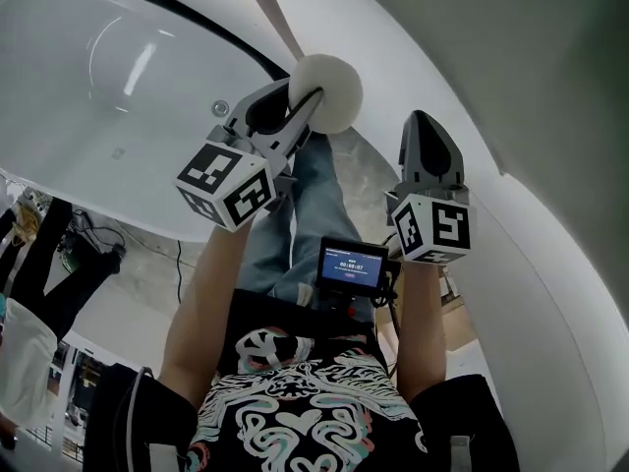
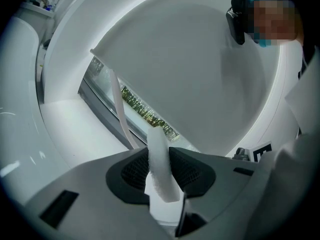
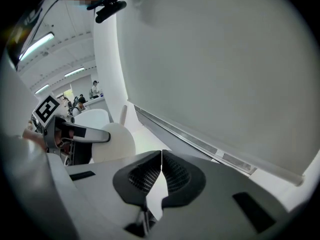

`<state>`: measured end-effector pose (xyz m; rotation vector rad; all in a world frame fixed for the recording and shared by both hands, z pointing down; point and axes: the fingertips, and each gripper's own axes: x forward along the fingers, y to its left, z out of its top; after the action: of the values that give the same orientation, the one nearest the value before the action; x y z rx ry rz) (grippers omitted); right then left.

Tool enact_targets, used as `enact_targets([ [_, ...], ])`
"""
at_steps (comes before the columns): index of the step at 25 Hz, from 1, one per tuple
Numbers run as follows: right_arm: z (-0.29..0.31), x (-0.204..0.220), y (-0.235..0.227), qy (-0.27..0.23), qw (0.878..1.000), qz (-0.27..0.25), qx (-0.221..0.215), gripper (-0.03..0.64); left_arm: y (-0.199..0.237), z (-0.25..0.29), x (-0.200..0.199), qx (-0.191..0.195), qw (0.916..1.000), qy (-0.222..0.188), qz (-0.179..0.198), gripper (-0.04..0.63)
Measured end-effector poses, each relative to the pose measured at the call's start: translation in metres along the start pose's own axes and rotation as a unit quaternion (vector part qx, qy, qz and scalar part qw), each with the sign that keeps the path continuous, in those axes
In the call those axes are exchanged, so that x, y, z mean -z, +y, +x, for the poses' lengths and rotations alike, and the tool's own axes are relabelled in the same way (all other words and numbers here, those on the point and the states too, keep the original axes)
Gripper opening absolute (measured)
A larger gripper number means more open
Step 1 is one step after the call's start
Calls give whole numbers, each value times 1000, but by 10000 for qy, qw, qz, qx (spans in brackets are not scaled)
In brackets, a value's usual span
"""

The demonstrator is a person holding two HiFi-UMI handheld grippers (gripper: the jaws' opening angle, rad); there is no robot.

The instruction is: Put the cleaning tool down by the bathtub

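The cleaning tool is a round white pad (image 1: 330, 90) on a long pale handle (image 1: 267, 10). My left gripper (image 1: 309, 106) is shut on the pad's edge and holds it up beside the white bathtub (image 1: 108, 77). In the left gripper view the pad (image 2: 161, 166) stands edge-on between the pads, and the handle (image 2: 119, 109) runs up and away. My right gripper (image 1: 425, 122) is raised to the right of the tool, with its jaws shut and nothing between them. The right gripper view shows the pad (image 3: 116, 142) and the left gripper (image 3: 75, 134) at the left.
A small screen (image 1: 353, 265) hangs at the person's chest above jeans-clad legs (image 1: 313, 190). Another person (image 1: 39, 264) stands at the left. A large white curved panel (image 1: 511, 87) fills the right side. The tub's overflow fitting (image 1: 220, 107) is near the left gripper.
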<state>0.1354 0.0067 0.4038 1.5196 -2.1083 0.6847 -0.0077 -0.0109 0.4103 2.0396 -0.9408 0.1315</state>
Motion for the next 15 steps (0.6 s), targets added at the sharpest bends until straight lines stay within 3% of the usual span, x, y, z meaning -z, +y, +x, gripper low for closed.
enact_targets([
  [15, 42, 22, 12, 299, 9995, 82, -33, 26, 40, 11, 20, -147, 9994, 43, -305, 124],
])
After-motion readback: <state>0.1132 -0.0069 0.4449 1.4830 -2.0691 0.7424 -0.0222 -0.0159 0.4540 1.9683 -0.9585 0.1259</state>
